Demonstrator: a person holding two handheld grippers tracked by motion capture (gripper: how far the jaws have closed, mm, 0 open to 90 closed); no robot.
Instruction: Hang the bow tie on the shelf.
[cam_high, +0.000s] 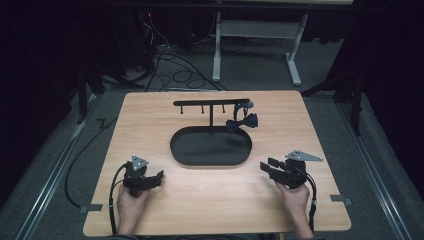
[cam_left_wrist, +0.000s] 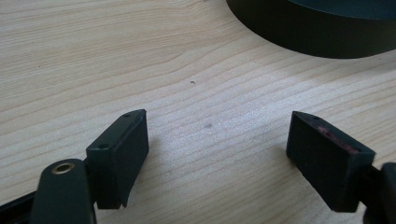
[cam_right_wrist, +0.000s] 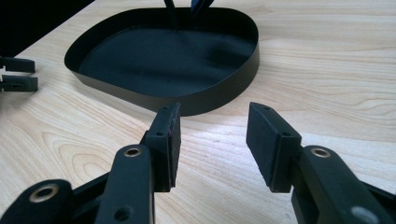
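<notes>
A black oval tray (cam_high: 172, 145) lies at the middle of the wooden table (cam_high: 150, 107). From its far side rises a black T-shaped stand (cam_high: 211, 102) with small hooks. A dark bow tie (cam_high: 241, 123) hangs at the stand's right end. My left gripper (cam_high: 159, 175) rests low at the front left, open, with nothing between its jaws (cam_left_wrist: 217, 126); the tray's wall (cam_left_wrist: 317, 37) is ahead to its right. My right gripper (cam_high: 267, 163) sits at the front right, open and empty (cam_right_wrist: 212, 119), pointed at the tray (cam_right_wrist: 210, 100).
The left gripper's jaw tips (cam_right_wrist: 16, 72) appear at the far left of the right gripper view. Bare wood (cam_high: 210, 195) stretches between the two hands. Beyond the table's far edge are floor cables (cam_high: 175, 70) and a white desk frame (cam_high: 255, 45).
</notes>
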